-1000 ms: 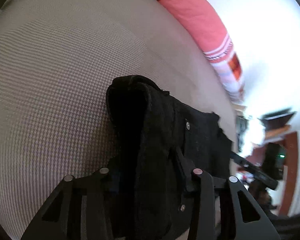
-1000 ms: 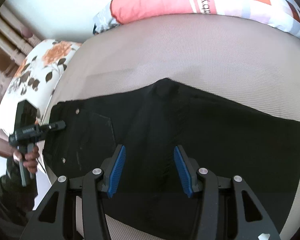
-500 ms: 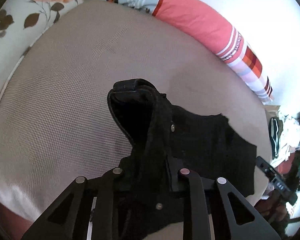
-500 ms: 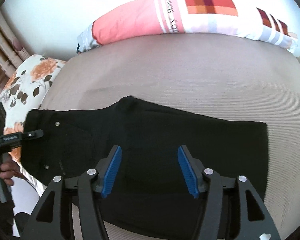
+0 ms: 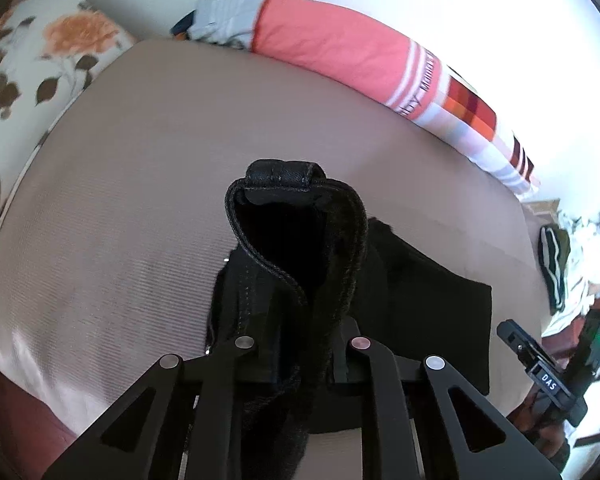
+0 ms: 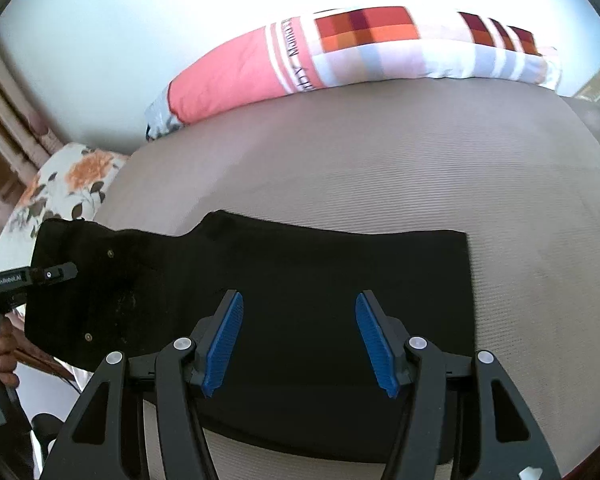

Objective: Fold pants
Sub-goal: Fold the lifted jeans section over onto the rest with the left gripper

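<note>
We had lifted the pants (image 5: 300,248) higher, waistband pinched in our left gripper (image 5: 304,344); right gripper (image 6: 300,340) hovered spread, ready to fold.

The bed (image 6: 380,168) is tan, with black pants (image 6: 300,272) lying on it and a long pink striped pillow (image 6: 340,52) behind the pants

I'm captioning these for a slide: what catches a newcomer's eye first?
The black pants spread across the tan bed, their waistband bunched up in the shut left tongs. The right tongs hover open, blue pads apart, above the pants. Behind lies a coral striped pillow.
</note>
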`<state>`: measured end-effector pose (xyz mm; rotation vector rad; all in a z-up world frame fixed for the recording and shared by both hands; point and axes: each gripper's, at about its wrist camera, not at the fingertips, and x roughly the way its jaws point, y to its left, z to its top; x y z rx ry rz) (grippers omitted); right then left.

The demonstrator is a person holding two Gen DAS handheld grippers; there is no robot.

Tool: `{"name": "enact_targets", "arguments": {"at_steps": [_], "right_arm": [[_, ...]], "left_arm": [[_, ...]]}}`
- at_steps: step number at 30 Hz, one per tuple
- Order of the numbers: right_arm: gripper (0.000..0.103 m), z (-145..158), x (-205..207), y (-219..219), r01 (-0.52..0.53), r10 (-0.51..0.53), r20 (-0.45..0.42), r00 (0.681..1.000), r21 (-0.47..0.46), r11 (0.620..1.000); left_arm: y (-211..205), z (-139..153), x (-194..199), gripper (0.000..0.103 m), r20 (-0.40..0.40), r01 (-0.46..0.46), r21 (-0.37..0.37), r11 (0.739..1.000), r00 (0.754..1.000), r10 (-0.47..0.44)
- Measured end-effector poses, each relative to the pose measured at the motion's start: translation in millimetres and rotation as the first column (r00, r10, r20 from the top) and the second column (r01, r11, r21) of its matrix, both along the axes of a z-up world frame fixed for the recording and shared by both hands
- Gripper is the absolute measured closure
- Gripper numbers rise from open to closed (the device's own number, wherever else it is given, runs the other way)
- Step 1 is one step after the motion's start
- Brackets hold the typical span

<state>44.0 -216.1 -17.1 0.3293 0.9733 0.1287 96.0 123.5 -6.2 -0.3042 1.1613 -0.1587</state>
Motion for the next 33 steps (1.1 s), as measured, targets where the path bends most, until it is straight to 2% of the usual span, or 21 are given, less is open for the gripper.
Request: {"name": "enact_targets", "arguments": {"at_steps": [9,16,20,24,29,32,33], "right_arm": [[0.046,-3,-23,-44,0.083,-0.084,0.015,0.996,0.020,0.996],[0.046,-10,-32,-74,0.160,-0.162,0.021,0.986,0.079,0.984],[0.046,-13,-36,-86,0.187,-0.190,0.025,0.981,0.108,0.976],[0.046,-17,-41,-99,0.218,-0.223,0.021,0.975,0.130,0.967],[0.046,-25,-43,-111,0.242,-0.246,0.008,0.969,0.161,0.957],[0.046,-31,-41,-113,0.241,-0.244,-0.007,0.970,0.171,0.955],[0.046,-32,-41,-113,0.240,-0.242,-0.013,0.970,0.177,0.955]], "left_arm": [[-83,-10,4,0.088,-0.004,0.105,0.090,0.990,0.994,-0.106],[-135,-10,10,0.088,-0.017,0.166,0.000,0.986,0.986,-0.166],[-175,-23,16,0.088,-0.061,0.213,-0.068,0.975,0.974,-0.217],[-210,-44,16,0.088,-0.075,0.259,-0.017,0.966,0.963,-0.260],[-228,-66,18,0.086,-0.104,0.278,0.034,0.960,0.956,-0.274],[-236,-69,17,0.080,-0.097,0.280,0.041,0.959,0.956,-0.276],[-238,-69,17,0.073,-0.092,0.286,0.032,0.958,0.955,-0.282]]}}
